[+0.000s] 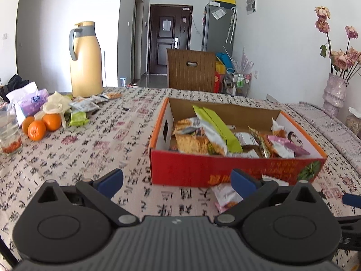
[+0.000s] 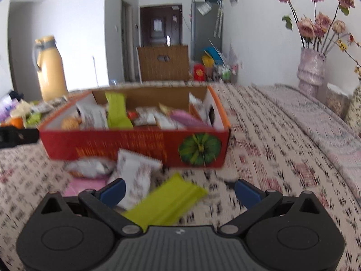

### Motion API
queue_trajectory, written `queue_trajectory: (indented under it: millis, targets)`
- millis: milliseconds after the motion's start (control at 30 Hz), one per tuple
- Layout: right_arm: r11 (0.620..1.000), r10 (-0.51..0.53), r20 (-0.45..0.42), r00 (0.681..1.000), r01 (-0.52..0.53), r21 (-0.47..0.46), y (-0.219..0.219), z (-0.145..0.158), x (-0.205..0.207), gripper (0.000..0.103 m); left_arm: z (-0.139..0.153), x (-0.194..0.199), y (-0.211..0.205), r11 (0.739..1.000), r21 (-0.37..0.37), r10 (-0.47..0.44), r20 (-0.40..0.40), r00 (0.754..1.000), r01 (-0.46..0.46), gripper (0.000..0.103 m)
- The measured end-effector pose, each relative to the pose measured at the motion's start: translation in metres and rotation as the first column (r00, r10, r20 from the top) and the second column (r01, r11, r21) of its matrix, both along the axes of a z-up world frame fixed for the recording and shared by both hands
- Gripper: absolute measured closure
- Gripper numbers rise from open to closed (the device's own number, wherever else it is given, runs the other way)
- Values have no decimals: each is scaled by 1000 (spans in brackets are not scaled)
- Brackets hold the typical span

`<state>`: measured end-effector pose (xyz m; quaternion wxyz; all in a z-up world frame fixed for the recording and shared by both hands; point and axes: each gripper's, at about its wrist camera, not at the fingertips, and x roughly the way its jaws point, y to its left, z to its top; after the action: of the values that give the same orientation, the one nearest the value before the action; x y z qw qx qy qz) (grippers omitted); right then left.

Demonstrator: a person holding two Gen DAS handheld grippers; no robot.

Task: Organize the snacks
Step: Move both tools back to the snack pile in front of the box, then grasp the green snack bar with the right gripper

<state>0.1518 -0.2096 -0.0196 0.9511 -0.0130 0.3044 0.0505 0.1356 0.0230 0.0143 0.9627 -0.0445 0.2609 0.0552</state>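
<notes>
In the left wrist view, a table (image 1: 90, 149) with a cloth printed in dark characters fills the lower half of the frame. A red box (image 1: 225, 169) stands at the centre right, and many snack packets (image 1: 209, 135) lie inside it. At the left of the frame there are three oranges (image 1: 40, 124), a glass (image 1: 9, 131) and a small heap of packets. A yellow jug (image 1: 84, 58) stands behind them in the upper left. A brown chair (image 1: 191, 67), a dark door (image 1: 169, 38) and a grey fridge (image 1: 217, 27) are in the upper centre. A vase (image 1: 334, 94) with dried roses stands at the right edge. The left gripper (image 1: 178, 183) is at the bottom of the frame, with its blue fingers (image 1: 110, 180) wide apart and nothing between them. A pink packet (image 1: 225, 196) lies on the cloth just in front of the box, near the right finger; contact cannot be told.

The right wrist view is blurred. The same box (image 2: 135, 144) is at the centre left, with a green pumpkin picture on its front. The jug (image 2: 50, 67) is at the upper left and the vase (image 2: 311, 72) at the upper right. In front of the box lie a white packet (image 2: 135, 176), a greyish packet (image 2: 90, 169) and a green packet (image 2: 167, 201). The right gripper (image 2: 179, 192) is spread wide and grips nothing. The green packet lies between its fingers (image 2: 112, 190), closer to the left one.
</notes>
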Motion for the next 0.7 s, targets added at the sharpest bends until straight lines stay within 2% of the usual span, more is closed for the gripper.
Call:
queue_trajectory:
  millis: [233, 333, 567, 700]
  targets:
    - [1000, -8, -59, 998, 7, -25, 18, -17, 5, 1, -10, -5, -5, 1000, 4, -12, -34, 999, 12, 0]
    - [999, -13, -79, 997, 10, -41, 24, -22, 8, 10, -12, -6, -5, 1000, 5, -11, -41, 999, 11, 0]
    - [998, 17, -81, 997, -22, -59, 23, -26, -2, 38, -16, -6, -6, 1000, 2, -16, -56, 998, 16, 0]
    - [998, 31, -78, 996, -35, -43, 10, -25, -5, 45, -17, -6, -10, 1000, 3, -25, -66, 997, 25, 0]
